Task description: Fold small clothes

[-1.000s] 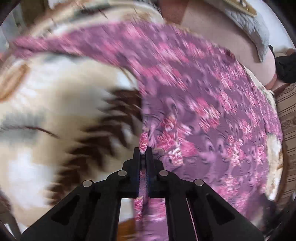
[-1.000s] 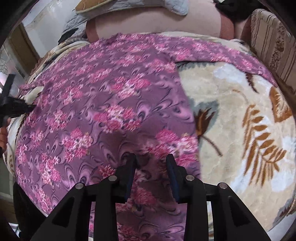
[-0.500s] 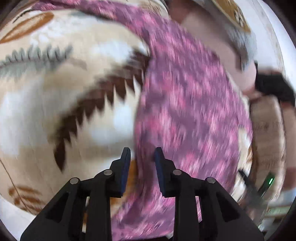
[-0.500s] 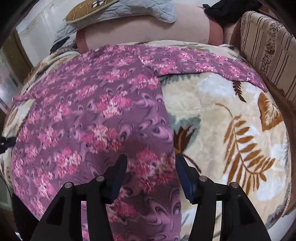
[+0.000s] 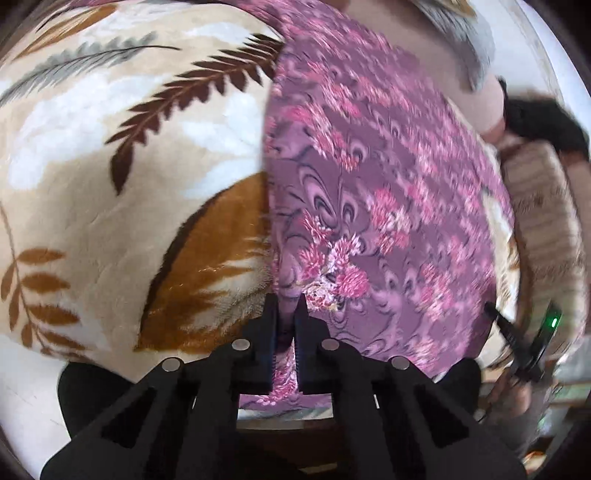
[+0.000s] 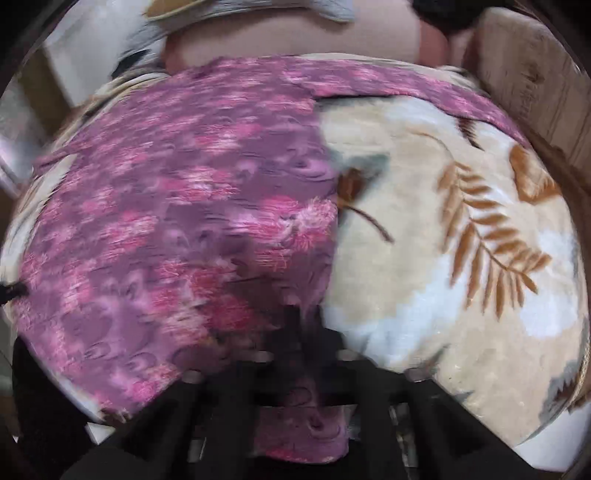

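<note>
A purple garment with pink flowers [image 5: 369,192] lies spread on a cream blanket with a leaf print [image 5: 129,166]. My left gripper [image 5: 286,306] is nearly shut on the garment's near left hem, with cloth between the jaws. In the right wrist view the same garment [image 6: 177,206] fills the left half. My right gripper [image 6: 303,314] is blurred by motion at the garment's near right hem; its jaws look close together with cloth running between them. The right gripper also shows at the right edge of the left wrist view [image 5: 517,343].
The cream blanket [image 6: 461,258] covers the bed. A pink bolster [image 6: 295,40] and a grey quilted pillow [image 6: 258,7] lie at the far end. A striped beige cushion [image 6: 535,81] stands at the right. A dark object [image 5: 543,122] lies by the bolster.
Both grippers were open half a second ago and have closed onto the garment's near hem corners. The left gripper has shifted toward the hem; the right view is now blurred by motion.
</note>
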`<state>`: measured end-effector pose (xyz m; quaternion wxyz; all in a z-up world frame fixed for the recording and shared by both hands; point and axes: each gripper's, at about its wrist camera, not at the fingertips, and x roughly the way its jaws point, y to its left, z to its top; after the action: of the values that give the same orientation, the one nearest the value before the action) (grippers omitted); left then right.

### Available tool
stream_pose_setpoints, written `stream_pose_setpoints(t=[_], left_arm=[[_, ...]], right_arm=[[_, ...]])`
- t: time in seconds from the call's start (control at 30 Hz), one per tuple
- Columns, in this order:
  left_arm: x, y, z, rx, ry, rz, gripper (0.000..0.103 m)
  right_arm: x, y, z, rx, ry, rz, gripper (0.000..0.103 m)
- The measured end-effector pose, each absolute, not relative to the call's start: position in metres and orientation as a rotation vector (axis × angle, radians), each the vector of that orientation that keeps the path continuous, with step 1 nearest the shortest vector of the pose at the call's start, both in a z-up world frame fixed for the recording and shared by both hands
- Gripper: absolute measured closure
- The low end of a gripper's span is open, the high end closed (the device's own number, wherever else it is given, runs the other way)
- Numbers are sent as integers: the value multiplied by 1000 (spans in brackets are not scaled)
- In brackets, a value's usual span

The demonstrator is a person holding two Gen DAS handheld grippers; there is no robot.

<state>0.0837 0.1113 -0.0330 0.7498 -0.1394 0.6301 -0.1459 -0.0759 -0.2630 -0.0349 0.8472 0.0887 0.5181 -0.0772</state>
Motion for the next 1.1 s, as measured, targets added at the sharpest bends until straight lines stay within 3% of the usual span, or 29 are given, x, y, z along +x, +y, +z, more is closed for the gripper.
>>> stream_pose_setpoints(t=[0.13, 0.27, 0.4, 0.47, 0.53, 0.57, 0.73, 0.83, 1.0, 1.1], left_arm=[[76, 123, -31, -235, 1345, -229, 97], [74, 143, -38, -300, 1383, -202, 97], [72, 141, -6, -302, 1289, -262, 97], [78, 125, 10, -293, 1228, -327, 87], [90, 104, 11, -272, 1202, -345, 54], [97, 90, 5, -251, 1196, -349, 50], [116, 46, -38, -105, 1257, -294, 51], [113, 28, -25, -23, 1207, -323, 50], [134, 18, 1, -88, 1149, -376, 49], [155, 8, 3, -96, 1133, -357, 48]], right_arm=[[-92, -275, -13, 246, 1001, -160, 99], [-90, -283, -49, 225, 1130, -207, 101], [-88, -277, -16, 239, 1051, -160, 94], [-84, -271, 3, 239, 983, -112, 90], [-77, -265, 11, 234, 948, -84, 78], [-72, -262, 10, 226, 947, -76, 74], [-38, -253, -50, 173, 1146, -71, 77], [-35, -278, -29, 292, 1081, -18, 78], [-29, -422, -3, 658, 869, -276, 57], [-33, -520, -13, 900, 740, -494, 55]])
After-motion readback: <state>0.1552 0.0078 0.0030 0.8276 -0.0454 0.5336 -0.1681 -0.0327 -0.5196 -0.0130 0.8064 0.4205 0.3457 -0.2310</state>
